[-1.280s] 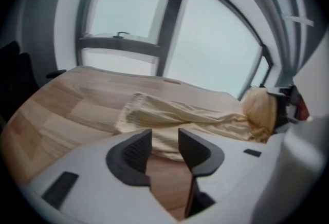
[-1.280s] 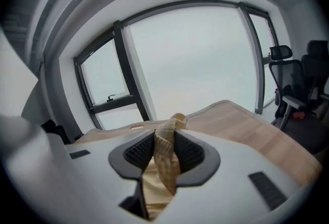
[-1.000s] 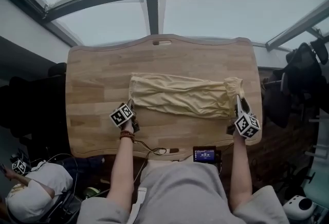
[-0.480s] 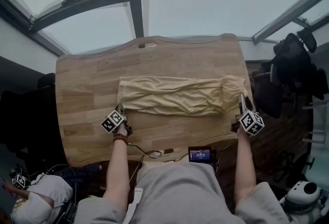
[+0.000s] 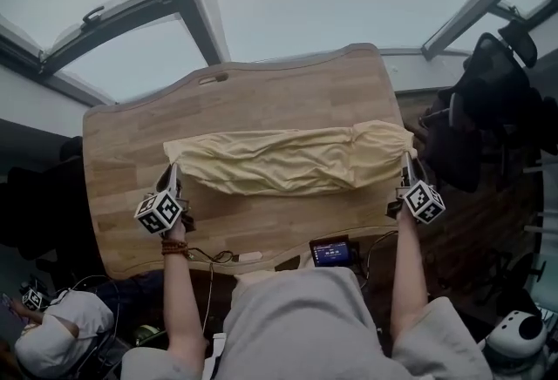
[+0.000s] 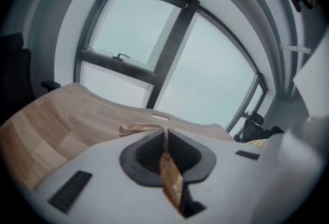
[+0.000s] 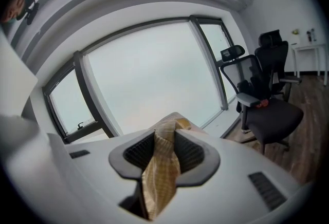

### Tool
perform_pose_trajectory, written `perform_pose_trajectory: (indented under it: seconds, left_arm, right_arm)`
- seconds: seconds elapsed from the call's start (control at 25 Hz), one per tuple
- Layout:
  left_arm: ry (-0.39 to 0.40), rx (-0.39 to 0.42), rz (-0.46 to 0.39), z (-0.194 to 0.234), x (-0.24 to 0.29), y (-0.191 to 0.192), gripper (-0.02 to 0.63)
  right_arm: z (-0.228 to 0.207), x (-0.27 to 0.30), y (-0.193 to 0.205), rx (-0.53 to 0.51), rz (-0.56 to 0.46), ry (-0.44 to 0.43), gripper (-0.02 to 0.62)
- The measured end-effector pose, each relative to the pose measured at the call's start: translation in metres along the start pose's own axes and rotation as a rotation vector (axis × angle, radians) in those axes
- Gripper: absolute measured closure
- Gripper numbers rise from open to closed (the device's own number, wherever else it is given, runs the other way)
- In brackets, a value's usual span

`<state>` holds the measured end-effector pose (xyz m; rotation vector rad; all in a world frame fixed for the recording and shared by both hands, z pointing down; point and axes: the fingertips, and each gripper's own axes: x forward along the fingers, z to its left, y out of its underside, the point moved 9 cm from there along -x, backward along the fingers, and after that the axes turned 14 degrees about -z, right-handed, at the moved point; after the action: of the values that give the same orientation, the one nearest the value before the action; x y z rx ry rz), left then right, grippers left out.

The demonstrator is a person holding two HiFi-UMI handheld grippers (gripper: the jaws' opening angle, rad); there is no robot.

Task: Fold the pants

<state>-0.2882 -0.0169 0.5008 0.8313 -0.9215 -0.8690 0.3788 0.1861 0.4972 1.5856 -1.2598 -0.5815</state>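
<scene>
Grey short-sleeved top [image 5: 296,322]; brown beaded bracelet [image 5: 174,247] at left wrist. Left gripper [image 5: 172,180] and right gripper [image 5: 407,165]: white housings, dark ribbed pads [image 6: 146,153], black-and-white marker cubes [image 5: 159,213].

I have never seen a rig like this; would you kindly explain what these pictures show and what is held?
A person holds a two-jaw gripper in each hand. The head view comes from a camera on the person's head, looking down on a wooden table with tan pants spread across it. The other two come from cameras riding on each gripper. The left gripper has just closed its jaws on one end of the pants; the right gripper is clamped on the other end.
</scene>
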Motion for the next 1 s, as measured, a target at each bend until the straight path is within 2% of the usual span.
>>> perform_pose_trajectory:
  seconds: [0.12, 0.24, 0.4, 0.52, 0.68, 0.8, 0.88, 1.0]
  left_arm:
    - [0.079, 0.098, -0.013, -0.083, 0.011, -0.011, 0.581]
    - [0.251, 0.284, 0.029, -0.190, 0.024, 0.003, 0.581]
    - [0.481, 0.493, 0.179, -0.325, 0.042, 0.071, 0.581]
    - [0.562, 0.593, 0.289, -0.389, 0.059, 0.149, 0.581]
    - [0.573, 0.574, 0.452, -0.414, 0.070, 0.239, 0.581]
    - [0.573, 0.621, 0.510, -0.414, 0.067, 0.270, 0.581]
    - [0.591, 0.623, 0.530, -0.411, 0.065, 0.279, 0.579]
    - [0.638, 0.504, 0.600, -0.397, 0.063, 0.289, 0.551]
  right_arm:
    - [-0.035, 0.007, -0.005, 0.030, 0.031, -0.002, 0.483]
    - [-0.064, 0.015, -0.004, 0.051, 0.063, -0.026, 0.483]
    - [-0.088, 0.025, 0.002, 0.084, 0.082, -0.070, 0.483]
    - [-0.092, 0.033, 0.007, 0.109, 0.082, -0.098, 0.483]
    - [-0.089, 0.032, 0.013, 0.145, 0.094, -0.111, 0.483]
    - [-0.092, 0.028, 0.013, 0.147, 0.112, -0.113, 0.483]
    - [-0.094, 0.026, 0.011, 0.141, 0.113, -0.119, 0.483]
    - [-0.098, 0.024, 0.013, 0.138, 0.115, -0.116, 0.483]
